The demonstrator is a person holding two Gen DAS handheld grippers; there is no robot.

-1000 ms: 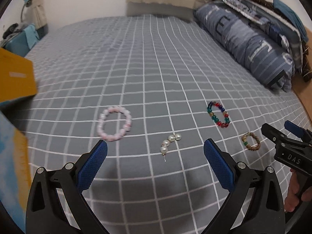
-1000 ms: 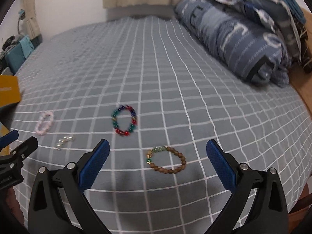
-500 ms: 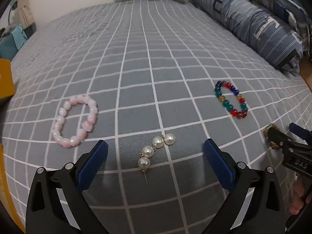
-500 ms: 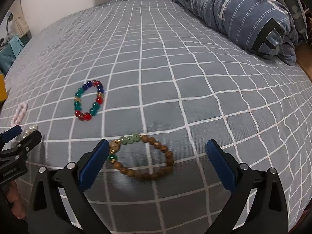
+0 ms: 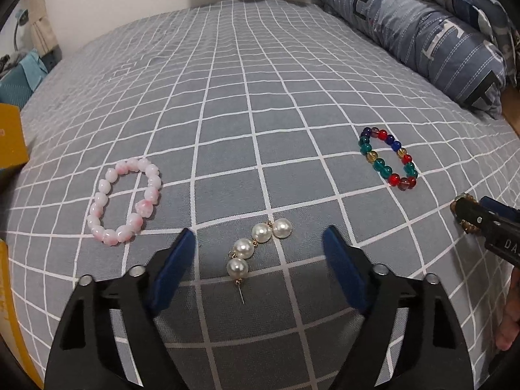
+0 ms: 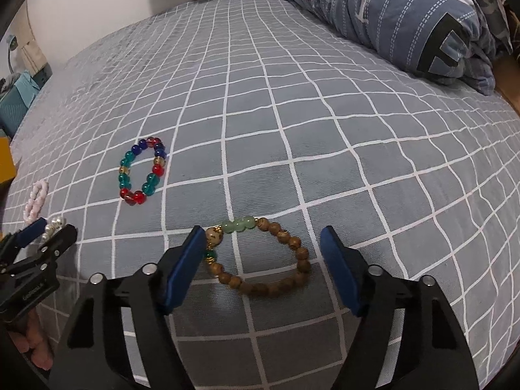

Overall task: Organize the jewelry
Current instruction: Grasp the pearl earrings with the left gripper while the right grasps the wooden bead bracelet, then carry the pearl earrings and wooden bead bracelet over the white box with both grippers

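Two sets of tongs close in at once over a grey checked bed sheet. Nearest the left wrist camera, the left tongs are narrowing around a pearl drop earring, which lies flat between the blue pads with daylight on both sides; nothing is pinched yet. Its thin post points toward 6 o'clock, and the round pearls look likely to roll or squirt out if the pads meet them off-centre, or to drag a fold of soft sheet up with them.

In the right wrist view, the right tongs are also closing, around a wooden bead bracelet with pale green beads at its 12 o'clock. The left pad sits right against the beads at 9 o'clock, while the right pad stands clear at 3 o'clock. The likely trouble: the elastic loop could fold or slide sideways under that uneven push, so that only a bead or two gets caught.

Farther out, a pink bead bracelet waits at 10 o'clock of the earring and a multicoloured glass bead bracelet at 2 o'clock, both clear of the tongs. A striped pillow lines the far edge at 1 o'clock.
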